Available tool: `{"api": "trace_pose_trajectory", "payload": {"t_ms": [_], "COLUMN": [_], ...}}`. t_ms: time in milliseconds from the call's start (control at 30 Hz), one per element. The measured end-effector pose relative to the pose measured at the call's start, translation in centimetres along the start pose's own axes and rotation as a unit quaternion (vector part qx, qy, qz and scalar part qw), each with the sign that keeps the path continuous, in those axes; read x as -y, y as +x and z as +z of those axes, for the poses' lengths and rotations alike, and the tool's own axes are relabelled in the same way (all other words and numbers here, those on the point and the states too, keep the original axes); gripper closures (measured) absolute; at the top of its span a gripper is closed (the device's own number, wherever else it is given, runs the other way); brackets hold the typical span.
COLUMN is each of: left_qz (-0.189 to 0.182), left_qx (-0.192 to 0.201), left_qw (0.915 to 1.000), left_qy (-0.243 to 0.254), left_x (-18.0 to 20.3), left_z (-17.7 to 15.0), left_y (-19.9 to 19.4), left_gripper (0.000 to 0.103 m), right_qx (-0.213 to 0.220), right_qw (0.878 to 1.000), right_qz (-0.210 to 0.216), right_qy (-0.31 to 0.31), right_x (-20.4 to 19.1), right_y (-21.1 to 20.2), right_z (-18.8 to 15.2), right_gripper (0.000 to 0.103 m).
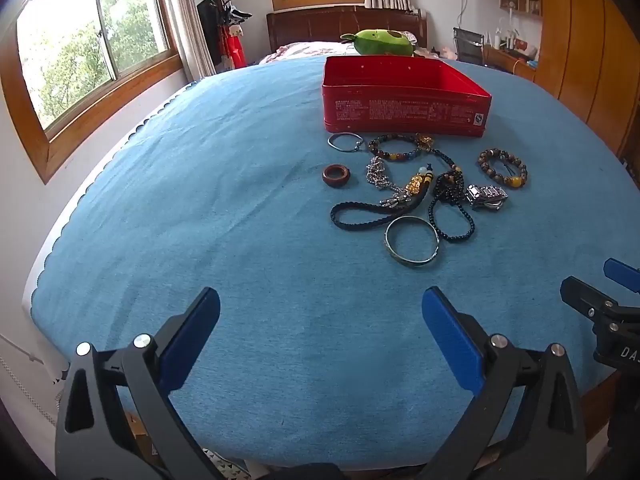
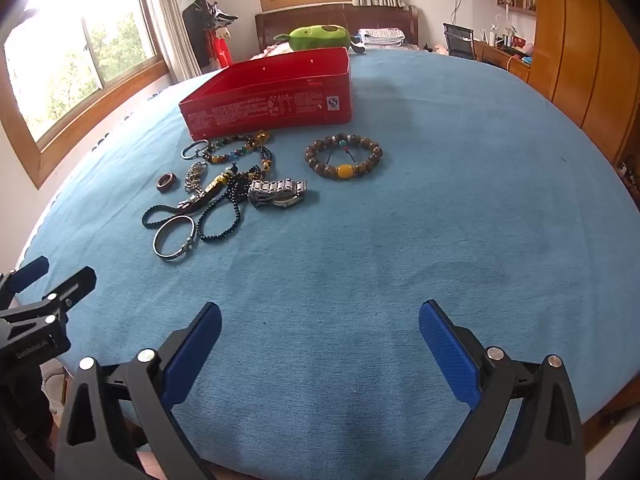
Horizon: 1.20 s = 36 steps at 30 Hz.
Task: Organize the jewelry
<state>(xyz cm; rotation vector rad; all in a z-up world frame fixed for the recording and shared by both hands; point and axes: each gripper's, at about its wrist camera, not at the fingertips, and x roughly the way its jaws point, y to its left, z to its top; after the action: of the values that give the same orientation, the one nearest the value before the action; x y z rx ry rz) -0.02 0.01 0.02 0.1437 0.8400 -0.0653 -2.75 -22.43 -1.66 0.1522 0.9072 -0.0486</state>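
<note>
An open red tin box (image 1: 404, 110) (image 2: 264, 110) stands on the blue tablecloth. In front of it lie several pieces of jewelry: a brown bead bracelet with a yellow bead (image 1: 503, 168) (image 2: 344, 156), a silver watch (image 1: 486, 197) (image 2: 278, 194), a metal bangle (image 1: 412, 241) (image 2: 175, 237), a brown ring (image 1: 336, 176) (image 2: 166, 182), a black bead string (image 1: 450, 216) and a thin silver ring (image 1: 345, 142). My left gripper (image 1: 320, 312) hovers open near the table's front, short of the jewelry. My right gripper (image 2: 320, 324) hangs open too, with nothing between its fingers.
A blue tablecloth (image 1: 200, 200) covers the round table. Behind it are a bed with a green plush toy (image 1: 382, 42), a coat stand (image 1: 224, 20), windows, a desk and a wooden wardrobe (image 2: 580, 48).
</note>
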Motion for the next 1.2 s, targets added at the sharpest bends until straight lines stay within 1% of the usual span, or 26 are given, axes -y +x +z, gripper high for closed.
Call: {"api": "trace_pose_trajectory", "payload": {"t_ms": [1200], "left_qz": [0.002], "left_qx": [0.0], "left_qw": [1.0], "left_qy": [0.002], "left_x": [0.01], "left_z": [0.0], "left_y": [0.0], "left_gripper": [0.003], "right_qx": [0.002], "right_qw": [1.0], "right_qz": [0.002], "right_qy": [0.001], "right_x": [0.06], "right_y": [-0.31], "right_z": [0.09], "right_gripper": [0.004]}}
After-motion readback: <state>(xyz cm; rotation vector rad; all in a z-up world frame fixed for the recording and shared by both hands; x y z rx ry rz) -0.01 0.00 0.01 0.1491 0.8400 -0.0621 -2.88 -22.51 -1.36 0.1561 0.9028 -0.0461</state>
